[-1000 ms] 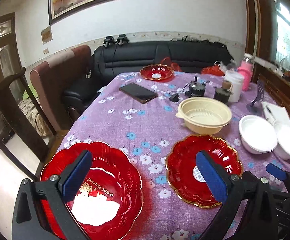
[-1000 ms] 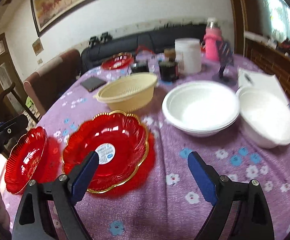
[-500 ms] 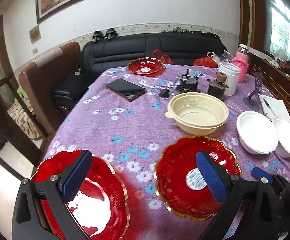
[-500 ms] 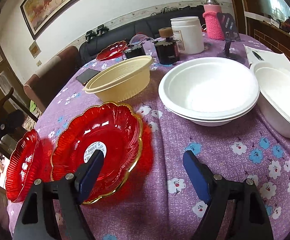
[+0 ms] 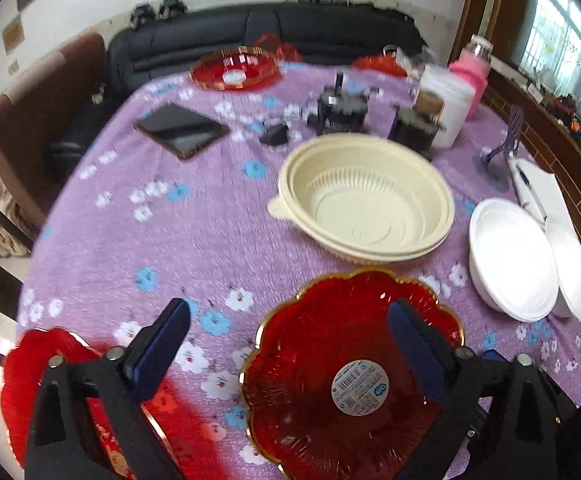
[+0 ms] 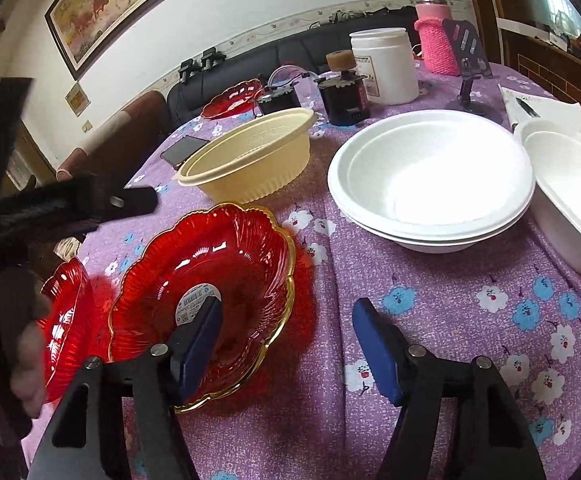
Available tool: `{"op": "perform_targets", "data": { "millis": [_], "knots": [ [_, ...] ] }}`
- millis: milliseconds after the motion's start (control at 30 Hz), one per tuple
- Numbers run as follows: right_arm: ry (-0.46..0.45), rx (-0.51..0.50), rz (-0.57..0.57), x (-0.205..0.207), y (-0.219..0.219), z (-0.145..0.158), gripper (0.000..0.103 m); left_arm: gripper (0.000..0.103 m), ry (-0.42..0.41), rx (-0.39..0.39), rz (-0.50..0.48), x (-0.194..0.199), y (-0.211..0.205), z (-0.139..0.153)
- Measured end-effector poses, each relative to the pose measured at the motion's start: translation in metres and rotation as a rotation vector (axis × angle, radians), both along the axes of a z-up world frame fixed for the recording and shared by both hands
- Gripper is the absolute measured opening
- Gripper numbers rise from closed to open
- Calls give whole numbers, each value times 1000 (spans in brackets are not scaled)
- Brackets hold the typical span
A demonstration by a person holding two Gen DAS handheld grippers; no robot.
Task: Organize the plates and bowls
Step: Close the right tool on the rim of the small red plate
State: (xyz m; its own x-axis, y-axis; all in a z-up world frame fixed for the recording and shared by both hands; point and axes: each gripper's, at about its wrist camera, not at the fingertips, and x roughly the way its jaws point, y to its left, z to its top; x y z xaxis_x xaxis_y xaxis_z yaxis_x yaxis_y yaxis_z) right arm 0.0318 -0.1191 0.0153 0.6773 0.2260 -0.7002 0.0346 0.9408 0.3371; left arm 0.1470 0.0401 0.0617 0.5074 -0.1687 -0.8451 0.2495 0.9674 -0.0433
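A gold-rimmed red plate (image 6: 210, 284) lies near the table's front edge. My right gripper (image 6: 288, 346) straddles its near right rim, with the left finger inside the dish and the right finger over the cloth. Its jaws are closing and the pads do not press on the rim. My left gripper (image 5: 290, 344) hovers above the same plate (image 5: 330, 360), its jaws wide and closing a little, with nothing gripped. A second red plate (image 5: 38, 380) sits at the left edge. A cream bowl (image 5: 366, 204) and two white bowl stacks (image 5: 510, 256) (image 5: 574, 276) stand behind.
A third red plate (image 5: 236, 68) sits at the far end of the purple flowered cloth (image 5: 210, 240). A phone (image 5: 180, 128), black gadgets (image 5: 342, 112), a white jar (image 6: 384, 64), a pink bottle (image 6: 436, 36) and a paper with a pen (image 5: 534, 188) are there too. Chairs and a sofa ring the table.
The left view has swung right: the left red plate slid to the corner and the gold-rimmed plate came under the right finger. The right jaws narrowed, with the left finger now inside the plate.
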Motion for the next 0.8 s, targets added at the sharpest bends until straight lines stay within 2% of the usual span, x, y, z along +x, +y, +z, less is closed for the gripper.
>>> {"op": "perform_targets", "data": {
  "millis": [100,167,200,333,400,433,500,567,633,667,800],
  "knots": [
    [10,9,23,3,5,-2,64,83,64,-14,-21,4,-2,-13],
    [17,8,36,4,8,-3,63,69,98,-8,-36,6,-6,-21],
    [19,9,44,5,10,-4,63,66,115,-1,-43,6,-8,-25],
    [47,24,78,10,14,-8,63,62,128,76,-55,1,-16,-37],
    [44,31,80,10,14,-9,63,56,131,86,-63,-2,-19,-38],
    [43,35,78,10,13,-9,59,51,138,88,-68,-5,-21,-38],
    [44,46,49,9,8,-11,52,48,131,115,-60,-9,-24,-38],
    [51,76,8,8,-1,-12,36,36,112,156,-30,-13,-24,-38],
    [57,107,-14,7,-8,-13,20,28,114,152,7,-14,-20,-37],
    [60,107,-21,6,-10,-13,19,24,123,129,24,-17,-15,-36],
    [40,119,-19,-3,-10,-8,15,23,100,108,63,-32,-6,-27]
  ]
}}
